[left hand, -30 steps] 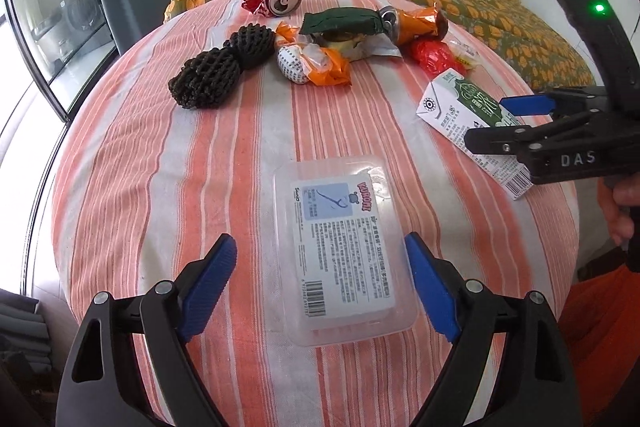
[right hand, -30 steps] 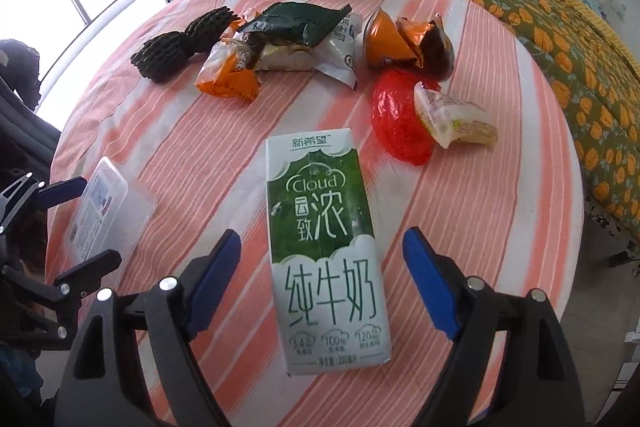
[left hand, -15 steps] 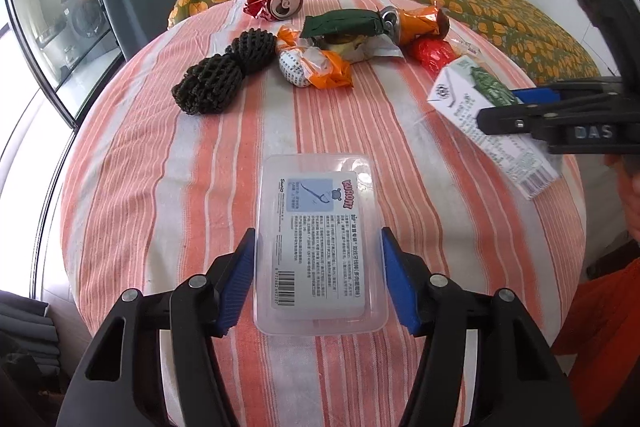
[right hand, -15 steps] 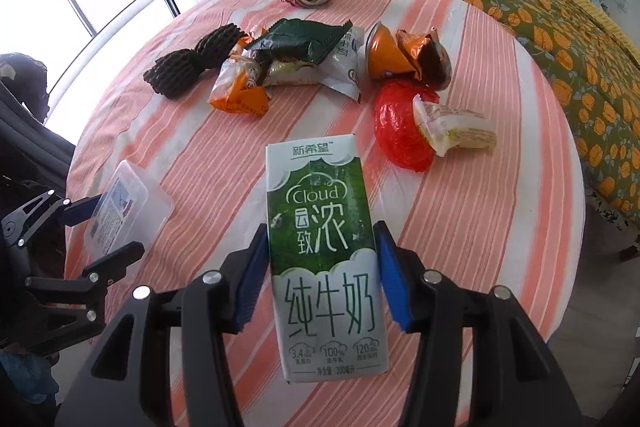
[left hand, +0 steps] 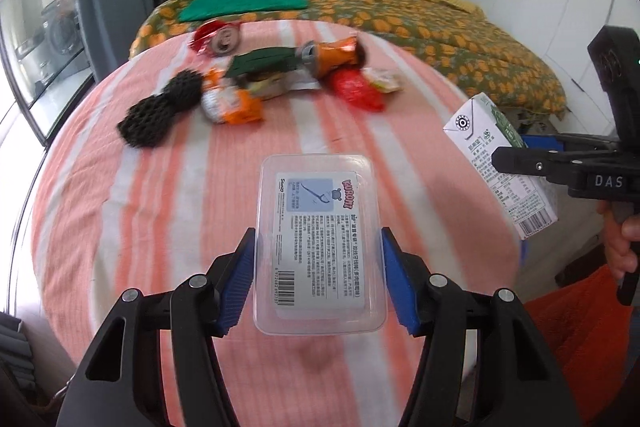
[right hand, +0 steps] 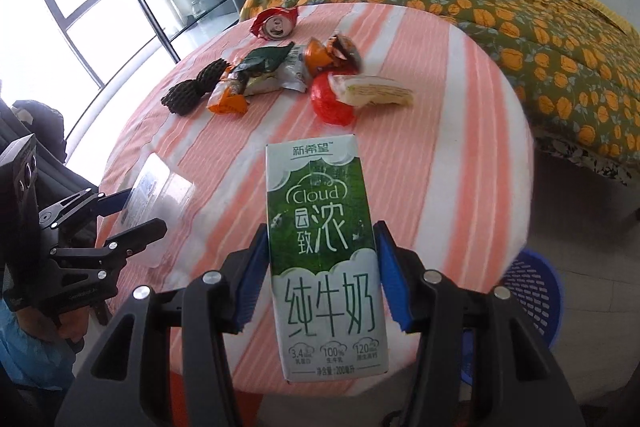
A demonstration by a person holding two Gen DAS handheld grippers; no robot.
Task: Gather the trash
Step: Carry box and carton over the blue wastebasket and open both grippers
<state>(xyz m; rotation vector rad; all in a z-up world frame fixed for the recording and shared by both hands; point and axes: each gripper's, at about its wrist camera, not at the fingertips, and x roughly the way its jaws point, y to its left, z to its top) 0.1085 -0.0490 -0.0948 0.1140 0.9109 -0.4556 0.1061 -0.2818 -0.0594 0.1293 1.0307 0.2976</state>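
My left gripper [left hand: 319, 277] is shut on a clear plastic box [left hand: 318, 239] with a white label, held above the near part of the striped round table [left hand: 120, 227]. My right gripper [right hand: 322, 279] is shut on a green and white milk carton [right hand: 324, 251], lifted off the table near its right edge. The carton [left hand: 500, 167] and the right gripper also show at the right of the left wrist view. The box [right hand: 156, 195] shows at the left of the right wrist view. Snack wrappers [left hand: 240, 103], a crushed red can [left hand: 218, 37] and black foam netting [left hand: 160, 115] lie at the table's far side.
A bed with an orange-flowered cover [left hand: 400, 15] and a folded green cloth [left hand: 244, 3] stands behind the table. A blue plastic basket [right hand: 536, 291] sits on the floor beside the table, at the right of the right wrist view. Glass doors [right hand: 100, 7] are on the left.
Both grippers closed on their objects, the left on the plastic box and the right on the milk carton, then lifted them off the table and drew back toward the near side.
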